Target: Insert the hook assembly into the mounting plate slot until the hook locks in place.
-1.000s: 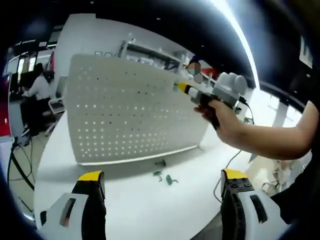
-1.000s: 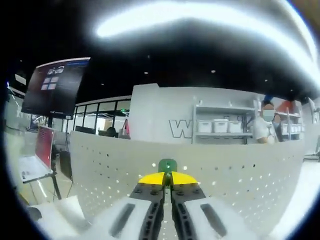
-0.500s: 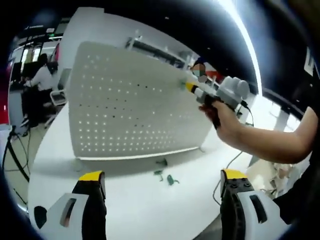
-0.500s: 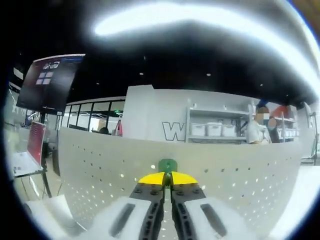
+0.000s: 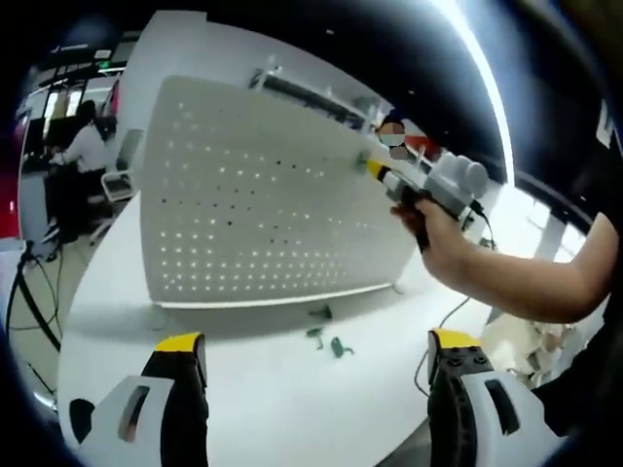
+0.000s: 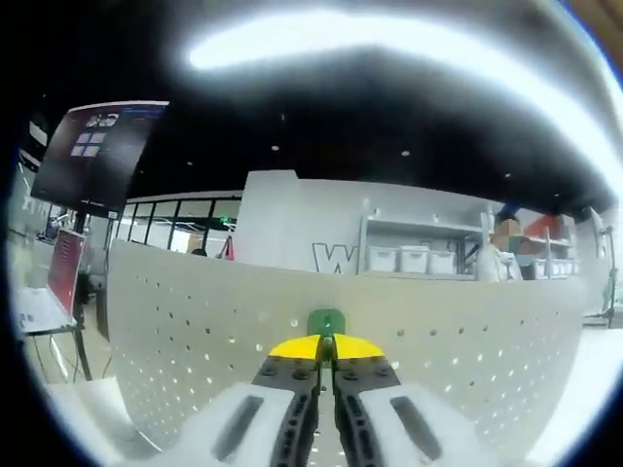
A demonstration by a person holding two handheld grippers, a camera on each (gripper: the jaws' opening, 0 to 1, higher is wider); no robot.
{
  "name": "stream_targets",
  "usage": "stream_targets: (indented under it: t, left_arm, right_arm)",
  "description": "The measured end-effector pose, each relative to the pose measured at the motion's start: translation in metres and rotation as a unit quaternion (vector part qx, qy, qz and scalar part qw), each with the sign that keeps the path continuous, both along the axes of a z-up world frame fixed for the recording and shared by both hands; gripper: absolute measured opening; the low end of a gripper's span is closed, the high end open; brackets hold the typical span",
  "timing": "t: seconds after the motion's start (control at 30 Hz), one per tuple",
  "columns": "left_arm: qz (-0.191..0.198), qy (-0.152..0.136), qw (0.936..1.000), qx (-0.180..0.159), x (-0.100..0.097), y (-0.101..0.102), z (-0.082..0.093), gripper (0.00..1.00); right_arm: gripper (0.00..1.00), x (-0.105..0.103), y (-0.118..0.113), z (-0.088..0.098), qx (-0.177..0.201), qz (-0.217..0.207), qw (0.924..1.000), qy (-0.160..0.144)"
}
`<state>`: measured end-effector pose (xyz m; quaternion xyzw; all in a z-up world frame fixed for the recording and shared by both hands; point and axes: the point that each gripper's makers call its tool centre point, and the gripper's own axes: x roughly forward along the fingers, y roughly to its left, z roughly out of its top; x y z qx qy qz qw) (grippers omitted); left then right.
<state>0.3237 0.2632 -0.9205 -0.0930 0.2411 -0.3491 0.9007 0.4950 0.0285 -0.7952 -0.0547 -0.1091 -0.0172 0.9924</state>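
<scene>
Standing upright on the white table (image 5: 243,389), the perforated mounting plate (image 5: 253,209) is the biggest thing here and faces both tools. Its holes run in regular rows; light shows through many of them.

Right tool (image 6: 326,342): jaws pinched together on the green hook assembly (image 6: 326,321), whose tab sticks up just past the yellow tips. Hook sits right at the plate face (image 6: 195,321), in the upper rows near the top edge; can't tell if it's touching or already seated in a hole. From the left gripper view the same right tool (image 5: 375,167) reaches in from the right, held by a hand (image 5: 433,219), tip at the plate's upper right area. Tool axis points roughly square into the plate, so my read is the coming move is a straight push along that axis, then likely a drop to lock.

Left tool (image 5: 316,350): jaws wide apart, holding nothing, well back from the plate and low over the table. Right tool is clearly the nearer one.

Small green spare hooks (image 5: 326,341) lie on the table just in front of the plate's bottom edge, well below the insertion point. Nothing stands between hook and plate. Shelving and seated people sit far behind.
</scene>
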Motion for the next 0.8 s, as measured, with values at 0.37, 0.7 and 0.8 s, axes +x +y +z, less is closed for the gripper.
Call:
stream_targets:
  t: [0.37, 0.7, 0.8]
  left_arm:
    - [-0.001, -0.002, 0.9999, 0.010, 0.004, 0.006, 0.001, 0.95]
    - [0.003, 0.006, 1.0000, 0.001, 0.001, 0.010, -0.004, 0.94]
    - [0.000, -0.001, 0.9999, -0.010, 0.001, 0.005, -0.001, 0.94]
  right_arm:
    - [0.00, 0.002, -0.001, -0.003, 0.003, -0.002, 1.0000, 0.003]
    - [0.00, 0.006, 0.002, -0.009, -0.016, -0.010, 0.9997, 0.016]
    - [0.00, 0.008, 0.002, -0.010, -0.018, -0.006, 0.9994, 0.028]
